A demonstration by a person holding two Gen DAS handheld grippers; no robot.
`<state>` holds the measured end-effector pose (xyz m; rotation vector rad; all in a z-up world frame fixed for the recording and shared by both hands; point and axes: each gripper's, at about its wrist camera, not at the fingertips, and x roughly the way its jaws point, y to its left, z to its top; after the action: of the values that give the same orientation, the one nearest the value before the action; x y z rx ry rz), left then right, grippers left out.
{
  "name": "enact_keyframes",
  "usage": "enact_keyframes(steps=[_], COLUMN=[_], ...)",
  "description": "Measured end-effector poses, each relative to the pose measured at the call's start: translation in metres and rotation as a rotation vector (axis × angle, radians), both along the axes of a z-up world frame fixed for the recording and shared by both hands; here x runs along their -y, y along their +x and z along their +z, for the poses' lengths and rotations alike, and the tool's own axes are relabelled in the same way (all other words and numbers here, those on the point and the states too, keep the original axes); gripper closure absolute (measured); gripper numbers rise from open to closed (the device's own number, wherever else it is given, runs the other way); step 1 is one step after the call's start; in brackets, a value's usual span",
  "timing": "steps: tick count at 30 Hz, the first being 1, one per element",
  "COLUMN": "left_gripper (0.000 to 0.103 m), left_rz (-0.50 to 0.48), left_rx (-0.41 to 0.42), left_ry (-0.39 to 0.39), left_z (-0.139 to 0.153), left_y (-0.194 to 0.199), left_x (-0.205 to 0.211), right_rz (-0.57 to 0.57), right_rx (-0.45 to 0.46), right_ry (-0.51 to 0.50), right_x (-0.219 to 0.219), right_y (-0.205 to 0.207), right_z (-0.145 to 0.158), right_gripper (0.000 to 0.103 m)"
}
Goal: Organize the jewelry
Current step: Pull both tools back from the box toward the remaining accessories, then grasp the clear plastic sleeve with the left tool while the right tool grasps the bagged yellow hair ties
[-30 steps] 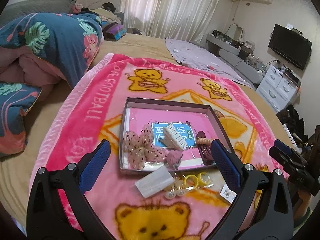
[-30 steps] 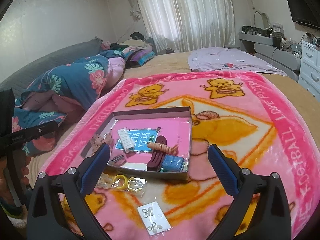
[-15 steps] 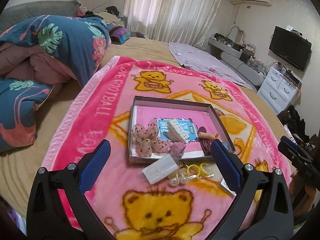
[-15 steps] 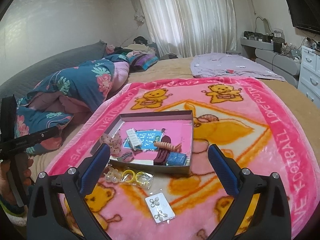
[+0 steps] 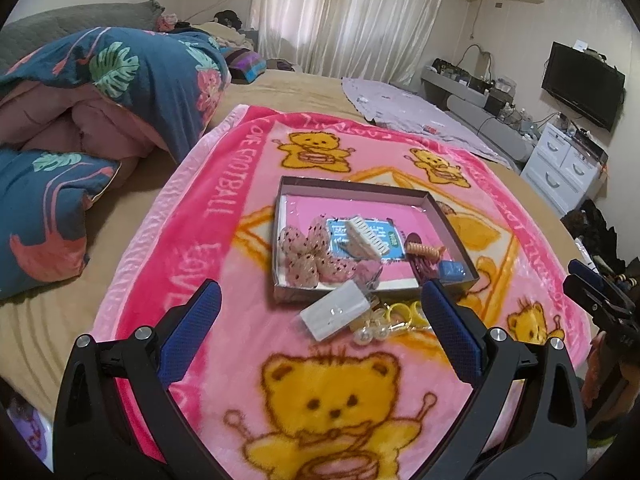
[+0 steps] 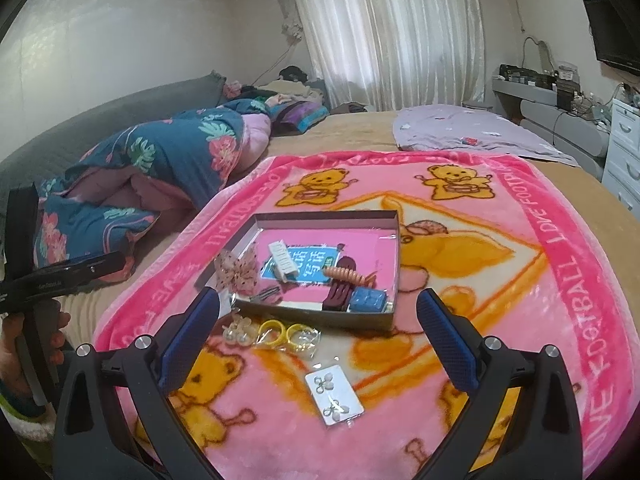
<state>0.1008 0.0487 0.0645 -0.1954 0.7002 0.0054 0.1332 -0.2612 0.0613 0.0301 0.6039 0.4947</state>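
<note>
A shallow grey box (image 5: 352,186) (image 6: 320,216) lies on a pink bear blanket and holds a pink spotted bow (image 5: 310,254), a white comb clip (image 5: 366,236), a blue clip (image 6: 368,300) and an orange spiral tie (image 6: 346,276). In front of the box lie a white packet (image 5: 334,311), yellow rings in a bag (image 6: 286,334), pearl pieces (image 6: 236,330) and a card of earrings (image 6: 334,398). My left gripper (image 5: 320,336) is open, short of the white packet. My right gripper (image 6: 318,340) is open above the rings and card.
The pink blanket (image 5: 248,160) covers a wide bed. A folded blue floral quilt (image 5: 100,92) lies to the left. White drawers (image 5: 564,168) and a television (image 5: 582,80) stand at the right wall. A hand (image 6: 24,356) holds the left tool.
Both grippers have drawn back and up from the box, which now looks smaller and farther. Nothing was picked up, and both stay open.
</note>
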Motion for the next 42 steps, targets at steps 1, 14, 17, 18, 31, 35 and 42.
enact_keyframes(steps=[1, 14, 17, 18, 31, 35, 42], left_gripper=[0.01, 0.01, 0.01, 0.01, 0.01, 0.01, 0.01], left_rz=[0.001, 0.009, 0.006, 0.004, -0.012, -0.026, -0.093], left_rx=[-0.003, -0.058, -0.075, -0.082, -0.183, -0.206, -0.232], left_ry=[0.004, 0.02, 0.026, 0.03, 0.087, 0.084, 0.14], left_z=[-0.001, -0.023, -0.031, -0.033, -0.087, -0.099, -0.107], left_y=[-0.001, -0.011, -0.012, -0.012, 0.013, 0.026, 0.051], left_x=[0.0, -0.006, -0.006, -0.005, -0.003, -0.007, 0.005], right_rz=[0.003, 0.049, 0.059, 0.064, 0.096, 0.085, 0.093], right_rx=[-0.001, -0.039, -0.05, -0.055, -0.187, -0.219, -0.247], right_ry=[-0.002, -0.057, -0.073, -0.078, -0.12, -0.148, -0.159], right_x=[-0.001, -0.017, -0.021, -0.023, -0.044, -0.05, -0.054], right_y=[-0.001, -0.009, -0.009, -0.008, 0.02, 0.031, 0.044], right_z=[-0.001, -0.019, -0.024, -0.027, -0.08, -0.093, -0.102], right_gripper=[0.005, 0.005, 0.005, 0.005, 0.005, 0.005, 0.005])
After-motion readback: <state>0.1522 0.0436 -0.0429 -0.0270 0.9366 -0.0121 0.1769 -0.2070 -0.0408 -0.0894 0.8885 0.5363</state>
